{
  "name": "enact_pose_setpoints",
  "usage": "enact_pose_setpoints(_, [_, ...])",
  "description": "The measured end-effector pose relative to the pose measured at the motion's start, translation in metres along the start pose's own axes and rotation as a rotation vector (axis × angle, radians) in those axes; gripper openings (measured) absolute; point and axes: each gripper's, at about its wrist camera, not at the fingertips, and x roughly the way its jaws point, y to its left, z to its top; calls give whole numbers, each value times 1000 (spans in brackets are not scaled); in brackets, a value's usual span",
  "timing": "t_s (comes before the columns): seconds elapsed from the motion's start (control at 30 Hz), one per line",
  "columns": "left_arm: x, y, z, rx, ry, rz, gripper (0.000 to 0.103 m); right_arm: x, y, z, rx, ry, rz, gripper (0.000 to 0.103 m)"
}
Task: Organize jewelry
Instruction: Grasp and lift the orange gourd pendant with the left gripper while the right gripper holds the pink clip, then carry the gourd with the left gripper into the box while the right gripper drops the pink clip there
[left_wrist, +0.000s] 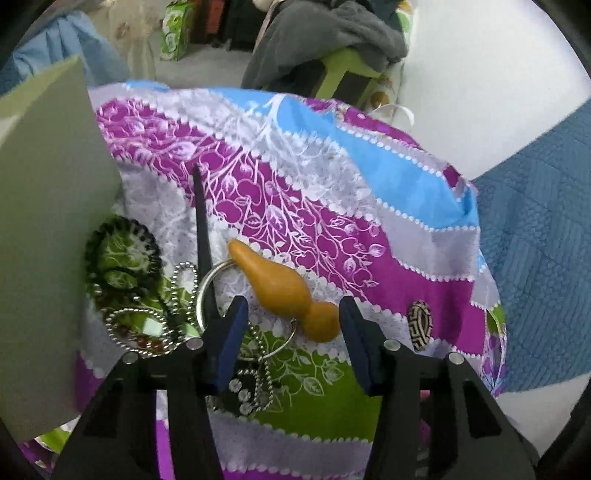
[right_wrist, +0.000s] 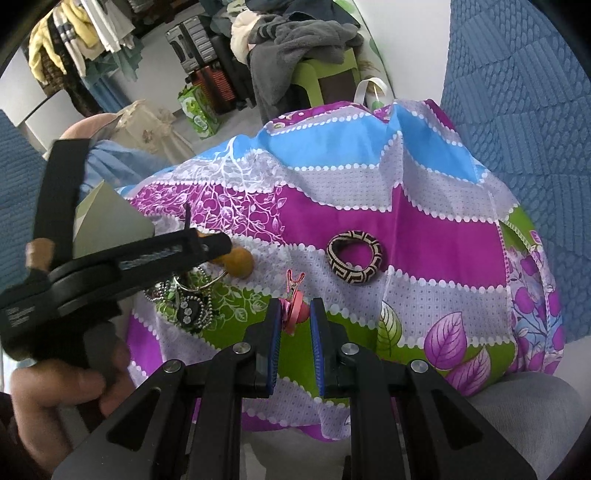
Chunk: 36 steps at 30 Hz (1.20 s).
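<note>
An orange gourd pendant (left_wrist: 284, 288) on a metal key ring (left_wrist: 205, 288) lies on the patterned cloth (left_wrist: 332, 206) between the open jaws of my left gripper (left_wrist: 291, 314); neither pad visibly presses on it. A thin black stick (left_wrist: 201, 221) rises beside the left finger. Ball chains (left_wrist: 140, 332) and a green-and-black ruffled piece (left_wrist: 118, 254) lie to its left. My right gripper (right_wrist: 295, 317) is shut on a pink clip (right_wrist: 293, 286) just above the cloth (right_wrist: 351, 206). A black-and-cream patterned bangle (right_wrist: 355, 257) (left_wrist: 419, 325) lies apart to the right. The left gripper (right_wrist: 221, 245) hovers over the gourd (right_wrist: 240, 266).
A grey-green card (left_wrist: 48, 221) stands at the left edge of the cloth. Blue quilted fabric (right_wrist: 517, 110) surrounds the cloth on the right. Behind are a green chair piled with grey clothes (right_wrist: 295, 37), suitcases (right_wrist: 207, 74) and a green box (right_wrist: 197, 110).
</note>
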Motion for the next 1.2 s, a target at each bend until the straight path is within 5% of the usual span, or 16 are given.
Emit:
enact_pose_setpoints(0.1, [10, -1, 2, -1, 3, 14, 49, 0, -3, 1, 7, -1, -6, 12])
enact_pose_setpoints(0.17, [15, -1, 3, -4, 15, 4, 31, 1, -4, 2, 10, 0, -15, 12])
enact_pose_setpoints(0.43, [-1, -5, -2, 57, 12, -12, 31, -3, -8, 4, 29, 3, -36, 12])
enact_pose_setpoints(0.73, [-76, -8, -9, 158, 0, -51, 32, -49, 3, 18, 21, -66, -59, 12])
enact_pose_setpoints(1.2, [-224, 1, 28, 307, -153, -88, 32, -138, 76, 64, -59, -240, -10, 12])
